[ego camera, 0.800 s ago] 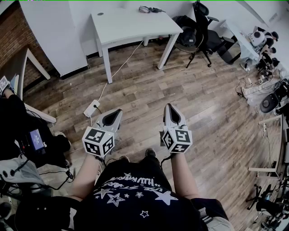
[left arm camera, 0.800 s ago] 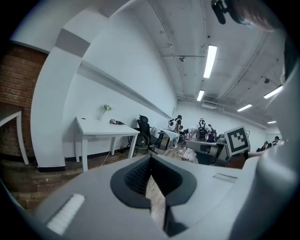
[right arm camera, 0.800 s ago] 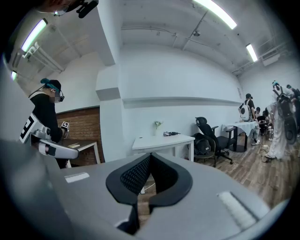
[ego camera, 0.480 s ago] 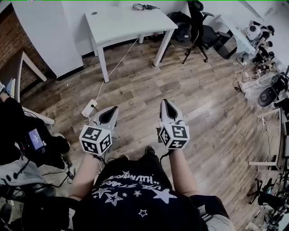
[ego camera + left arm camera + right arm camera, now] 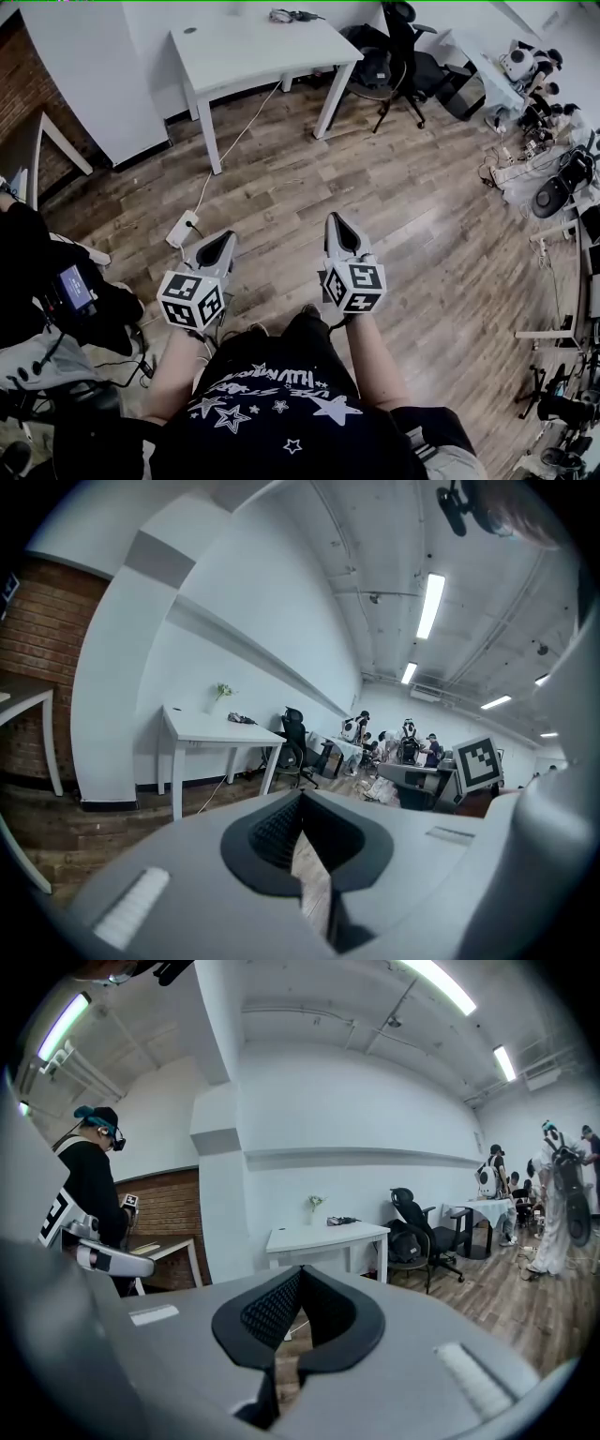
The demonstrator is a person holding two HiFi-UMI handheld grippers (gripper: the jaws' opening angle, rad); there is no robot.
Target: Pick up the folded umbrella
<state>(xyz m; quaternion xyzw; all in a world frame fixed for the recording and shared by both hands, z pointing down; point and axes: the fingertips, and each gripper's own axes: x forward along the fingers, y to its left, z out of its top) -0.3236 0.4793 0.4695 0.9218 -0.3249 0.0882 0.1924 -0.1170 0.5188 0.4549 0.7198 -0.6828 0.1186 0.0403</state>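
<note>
Wood-floored office; white table [image 5: 253, 47] at upper centre. Left gripper [image 5: 228, 236] and right gripper [image 5: 335, 218] sit low, jaws pressed together, empty. The floor cable [image 5: 230, 155] between could trip an approach.

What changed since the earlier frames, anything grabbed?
Nothing taken or let go. The left gripper and right gripper drifted slightly left in the head view, and the white table and floor slid left too, so mostly the view turned. Both grippers stay shut and empty.

White table [image 5: 253, 52] bears a dark object [image 5: 287, 15] at its far edge; power strip [image 5: 182, 229] on floor [image 5: 394, 216].
</note>
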